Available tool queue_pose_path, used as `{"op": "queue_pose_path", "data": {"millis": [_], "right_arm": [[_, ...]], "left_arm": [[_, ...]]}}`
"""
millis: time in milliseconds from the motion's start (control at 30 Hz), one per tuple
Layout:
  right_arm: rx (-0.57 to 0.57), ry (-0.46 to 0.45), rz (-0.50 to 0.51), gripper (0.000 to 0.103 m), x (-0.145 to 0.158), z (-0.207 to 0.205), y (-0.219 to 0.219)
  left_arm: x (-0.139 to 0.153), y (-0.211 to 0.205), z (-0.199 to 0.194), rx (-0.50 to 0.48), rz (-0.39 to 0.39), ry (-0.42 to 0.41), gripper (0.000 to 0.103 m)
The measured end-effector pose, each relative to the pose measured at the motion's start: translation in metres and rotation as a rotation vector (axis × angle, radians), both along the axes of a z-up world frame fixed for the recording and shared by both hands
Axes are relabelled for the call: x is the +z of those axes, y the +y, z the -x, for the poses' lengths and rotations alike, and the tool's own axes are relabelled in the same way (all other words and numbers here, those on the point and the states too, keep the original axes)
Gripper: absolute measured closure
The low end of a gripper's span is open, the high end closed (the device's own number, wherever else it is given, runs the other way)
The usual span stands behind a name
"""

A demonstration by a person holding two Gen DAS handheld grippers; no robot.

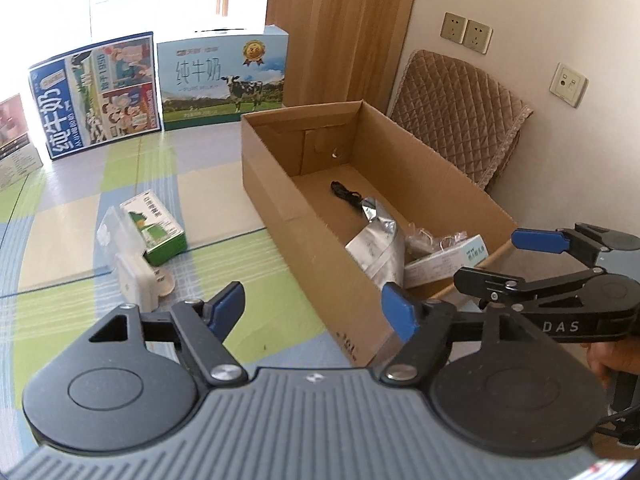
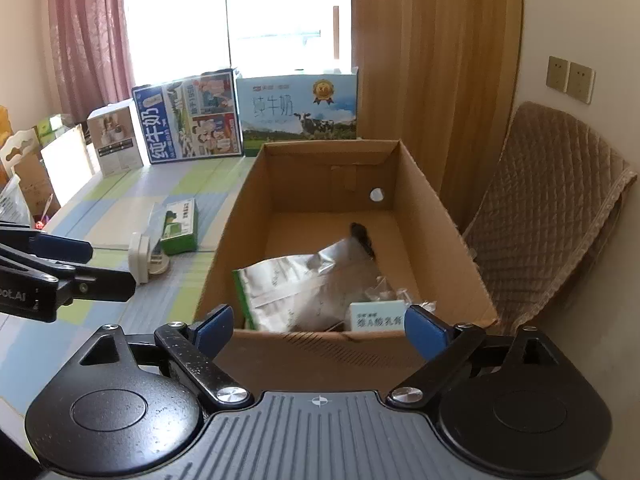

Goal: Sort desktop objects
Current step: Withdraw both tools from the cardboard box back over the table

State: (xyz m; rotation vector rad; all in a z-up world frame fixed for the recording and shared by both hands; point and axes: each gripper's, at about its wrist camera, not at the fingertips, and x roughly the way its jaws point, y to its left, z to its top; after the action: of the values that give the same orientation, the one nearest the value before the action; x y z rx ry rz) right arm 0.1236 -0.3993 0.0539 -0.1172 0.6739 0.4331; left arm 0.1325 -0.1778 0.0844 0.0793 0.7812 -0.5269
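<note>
Two tongs (image 1: pixel 312 308) (image 2: pixel 318 326) apart, box rim (image 2: pixel 320 334) probably near

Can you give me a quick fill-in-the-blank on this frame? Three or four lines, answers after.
1. The silver foil pouch lies inside the ____ box.
2. The small green carton sits on the table to the ____ of that box in both views.
3. Both the left gripper and the right gripper have their jaws ____, with nothing between them.
4. The printed boxes standing at the table's far edge show a ____.

Answers: cardboard; left; open; cow
</note>
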Motion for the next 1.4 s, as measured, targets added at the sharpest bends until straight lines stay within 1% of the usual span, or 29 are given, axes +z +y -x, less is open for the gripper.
{"op": "queue_pose_path", "data": {"millis": [67, 267, 433, 900, 1067, 1400], "right_arm": [[0.007, 0.003, 0.004, 0.011, 0.0, 0.005, 0.003], [0.024, -0.001, 0.015, 0.009, 0.004, 0.019, 0.012], [0.047, -0.015, 0.006, 0.008, 0.01, 0.031, 0.022], [0.211, -0.042, 0.003, 0.008, 0.02, 0.057, 0.084], [0.255, -0.037, 0.015, 0.008, 0.017, 0.059, 0.104], [0.315, -0.01, 0.044, 0.008, 0.002, 0.06, 0.131]], "left_arm": [[0.0, 0.006, 0.005, 0.007, 0.004, -0.001, 0.024], [0.001, 0.028, 0.016, 0.039, 0.0, 0.0, 0.02], [-0.002, 0.051, 0.024, 0.07, -0.014, 0.011, 0.018], [-0.02, 0.125, 0.035, 0.197, -0.053, 0.042, 0.018], [-0.024, 0.146, 0.036, 0.215, -0.08, 0.042, 0.014], [-0.041, 0.167, 0.035, 0.198, -0.154, 0.061, 0.013]]}}
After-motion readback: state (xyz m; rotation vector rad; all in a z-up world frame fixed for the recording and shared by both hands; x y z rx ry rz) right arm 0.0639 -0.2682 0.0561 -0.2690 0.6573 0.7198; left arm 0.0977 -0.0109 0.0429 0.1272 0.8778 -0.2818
